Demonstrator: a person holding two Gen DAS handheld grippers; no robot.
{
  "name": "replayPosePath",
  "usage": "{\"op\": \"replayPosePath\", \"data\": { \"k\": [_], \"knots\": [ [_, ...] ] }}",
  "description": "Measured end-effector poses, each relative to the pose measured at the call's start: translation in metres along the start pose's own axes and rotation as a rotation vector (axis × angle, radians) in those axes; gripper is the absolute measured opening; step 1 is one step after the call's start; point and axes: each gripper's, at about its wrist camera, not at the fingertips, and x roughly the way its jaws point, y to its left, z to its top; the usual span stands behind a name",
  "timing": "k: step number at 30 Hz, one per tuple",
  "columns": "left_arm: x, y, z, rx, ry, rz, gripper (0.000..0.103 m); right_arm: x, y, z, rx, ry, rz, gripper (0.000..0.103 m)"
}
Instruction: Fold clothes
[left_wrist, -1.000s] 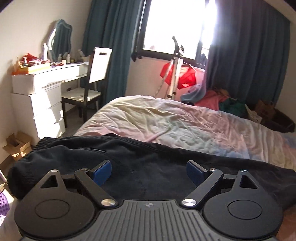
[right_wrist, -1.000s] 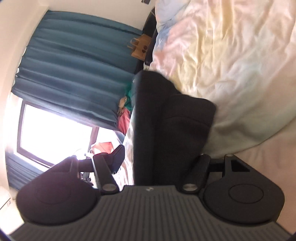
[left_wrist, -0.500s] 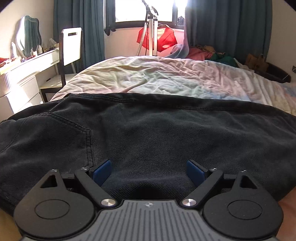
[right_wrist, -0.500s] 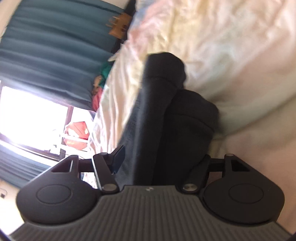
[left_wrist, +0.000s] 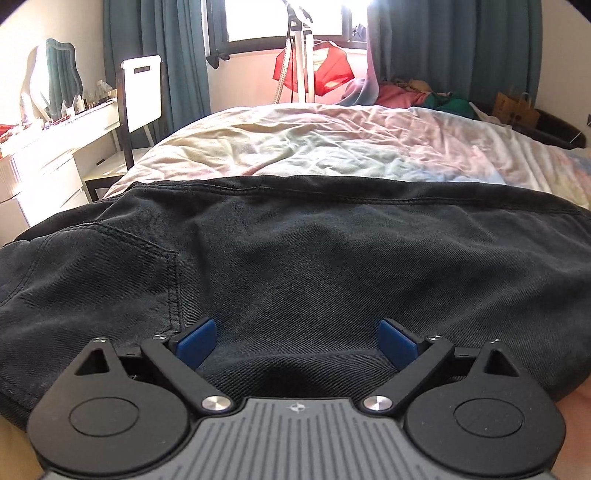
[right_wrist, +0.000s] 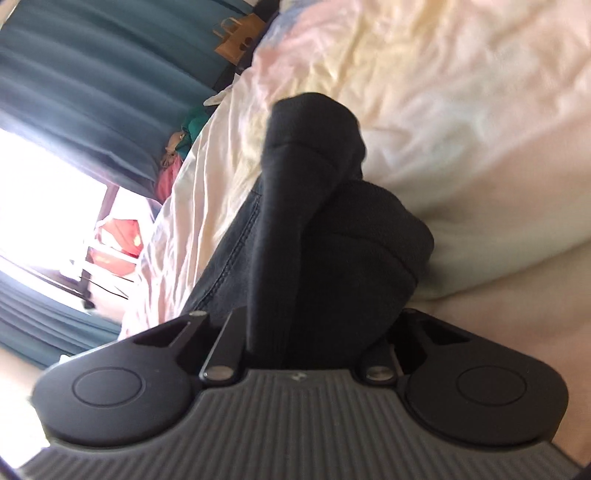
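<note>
Covering most of the room, bed (left_wrist: 332, 147) with a crumpled pastel sheet, teal curtains (left_wrist: 461, 48) and a bright window behind. Black jeans (left_wrist: 295, 266) lie spread across the near edge of the bed, a stitched back pocket (left_wrist: 103, 280) toward the left end. White dresser (left_wrist: 55, 147) and chair (left_wrist: 142, 92) stand off to the left; brown paper bag (left_wrist: 517, 109) far right.

Left gripper (left_wrist: 297, 341): blue pads (left_wrist: 195, 341) spread wide, jaws having just widened, over the denim, pressing nothing.

Right gripper (right_wrist: 299, 347): jaws just drawn together, pinching a bunched fold of the jeans; pads hidden by the cloth.
</note>
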Motion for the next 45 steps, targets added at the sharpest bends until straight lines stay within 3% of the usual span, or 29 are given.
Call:
{"op": "replayPosePath", "data": {
  "k": [4,9,13,16,18,21,24,26,29,33,40,42,43,45],
  "knots": [
    [-0.005,-0.003,0.004,0.023,0.005,0.009,0.096,-0.023,0.047,-0.004,-0.217,-0.121,-0.057,0.014],
    [-0.014,0.005,0.007,0.015,-0.006,-0.021,0.096,-0.073,0.121,-0.045,-0.501,-0.336,-0.033,0.014],
    [-0.027,0.020,0.010,-0.018,-0.042,-0.025,0.096,-0.097,0.194,-0.102,-0.821,-0.467,0.072,0.014],
    [-0.043,0.040,0.014,-0.084,-0.086,-0.013,0.096,-0.115,0.235,-0.168,-1.055,-0.490,0.205,0.013],
    [-0.058,0.057,0.016,-0.133,-0.129,-0.005,0.096,-0.129,0.251,-0.222,-1.196,-0.459,0.278,0.013],
    [-0.075,0.077,0.017,-0.190,-0.192,0.008,0.097,-0.123,0.249,-0.297,-1.325,-0.322,0.352,0.013],
    [-0.081,0.091,0.017,-0.224,-0.200,0.007,0.097,-0.100,0.229,-0.359,-1.428,-0.132,0.353,0.013],
    [-0.083,0.095,0.016,-0.240,-0.201,0.001,0.097,-0.096,0.218,-0.393,-1.530,-0.073,0.320,0.014],
    [-0.084,0.095,0.016,-0.250,-0.208,-0.014,0.097,-0.102,0.218,-0.400,-1.533,-0.067,0.302,0.014],
    [-0.087,0.093,0.016,-0.259,-0.252,-0.051,0.097,-0.132,0.243,-0.407,-1.509,-0.116,0.352,0.014],
    [-0.082,0.087,0.012,-0.265,-0.271,-0.098,0.097,-0.108,0.242,-0.428,-1.492,0.028,0.345,0.019],
    [-0.082,0.084,0.012,-0.261,-0.282,-0.111,0.097,-0.111,0.246,-0.422,-1.475,0.081,0.361,0.029],
    [-0.082,0.082,0.012,-0.258,-0.289,-0.117,0.097,-0.114,0.248,-0.417,-1.455,0.124,0.382,0.044],
    [-0.082,0.079,0.012,-0.251,-0.300,-0.132,0.097,-0.125,0.249,-0.402,-1.401,0.216,0.422,0.058]
  ]
}}
